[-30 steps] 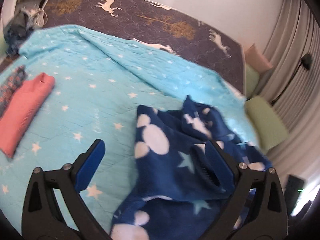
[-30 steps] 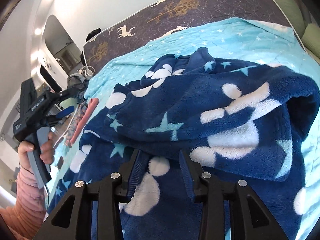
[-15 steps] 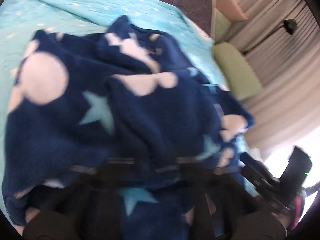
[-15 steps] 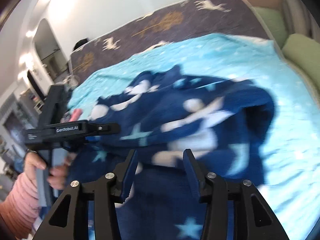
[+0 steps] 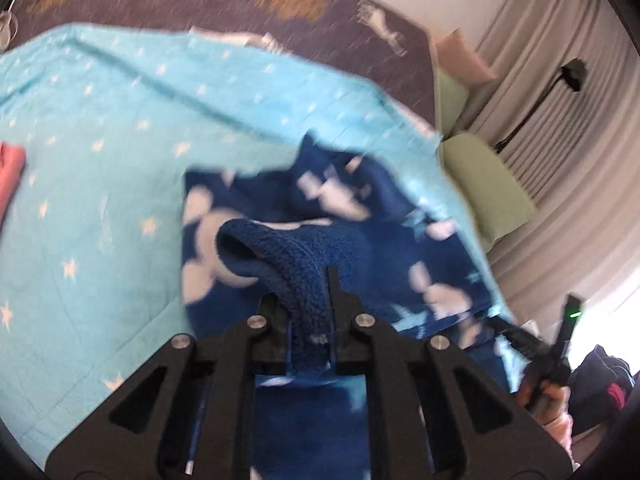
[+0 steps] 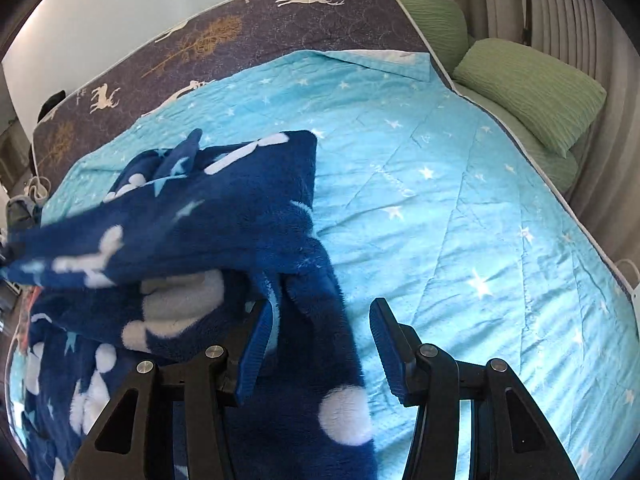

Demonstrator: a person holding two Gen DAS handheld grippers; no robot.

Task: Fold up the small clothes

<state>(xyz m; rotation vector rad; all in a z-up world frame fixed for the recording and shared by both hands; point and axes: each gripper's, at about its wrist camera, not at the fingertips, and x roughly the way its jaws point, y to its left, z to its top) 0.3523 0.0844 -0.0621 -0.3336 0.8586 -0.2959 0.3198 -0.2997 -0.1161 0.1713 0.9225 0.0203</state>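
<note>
Fleece garment (image 5: 332,240), navy with white shapes, lies rumpled on the turquoise star quilt (image 6: 440,200). A fold is clamped in the left tongs (image 5: 310,320); the right tongs (image 6: 320,344) stand apart, an edge between them ungripped. That edge should be pinched before lifting. Green pillows (image 6: 528,88) lie beyond the quilt, well clear.

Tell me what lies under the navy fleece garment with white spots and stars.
Under the navy fleece garment lies the turquoise star-print quilt, showing on both sides of it. Whatever sits directly beneath the fleece is covered; only an orange scrap peeks out at its left edge.
</note>
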